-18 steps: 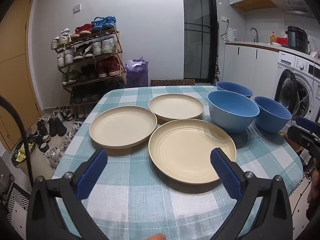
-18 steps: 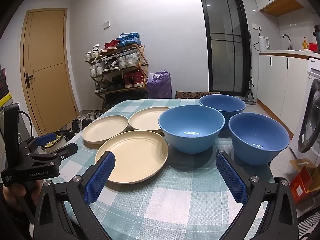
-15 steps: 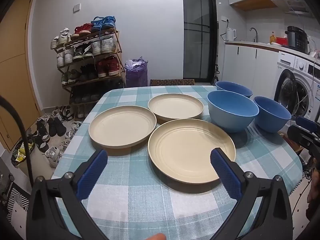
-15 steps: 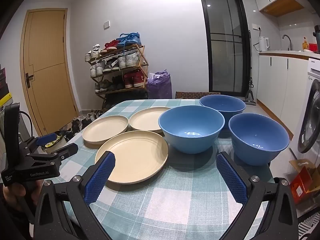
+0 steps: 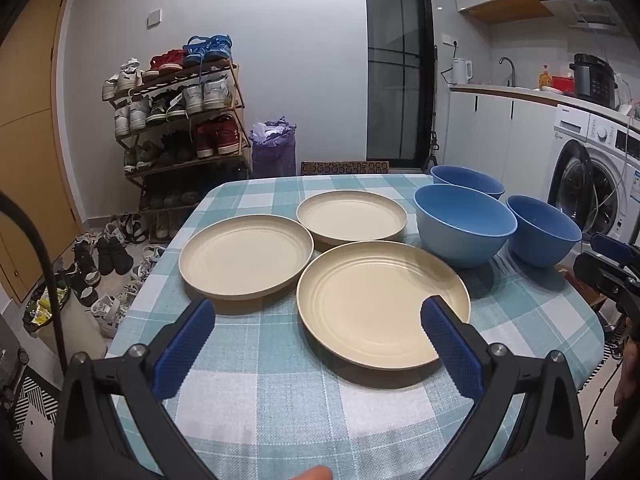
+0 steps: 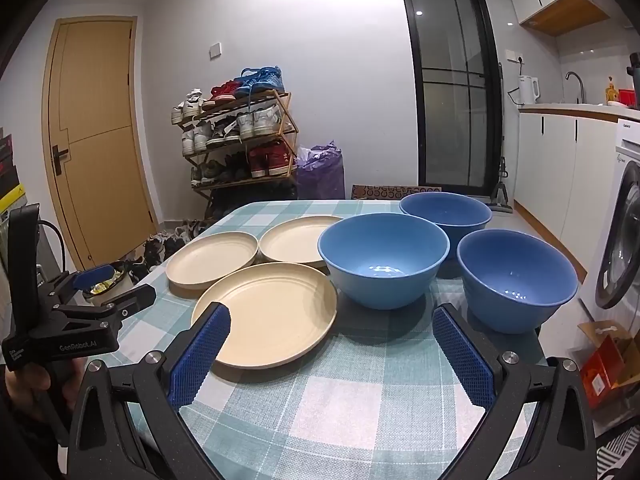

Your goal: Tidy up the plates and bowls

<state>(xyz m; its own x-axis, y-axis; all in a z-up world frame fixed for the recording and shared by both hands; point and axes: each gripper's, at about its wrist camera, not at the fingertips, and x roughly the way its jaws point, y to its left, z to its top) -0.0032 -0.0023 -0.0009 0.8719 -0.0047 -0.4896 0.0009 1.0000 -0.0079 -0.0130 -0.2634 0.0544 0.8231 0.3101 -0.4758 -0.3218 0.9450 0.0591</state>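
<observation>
Left hand-held gripper (image 5: 318, 320) (jaws wide) hangs above the nearest plate (image 5: 382, 304).

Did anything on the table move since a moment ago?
No, nothing visibly changed. The three cream plates and three blue bowls sit where they were, and the left gripper and right gripper are still open and empty.

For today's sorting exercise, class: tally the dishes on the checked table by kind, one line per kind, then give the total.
Cream plates: 3
Blue bowls: 3
Total: 6
</observation>
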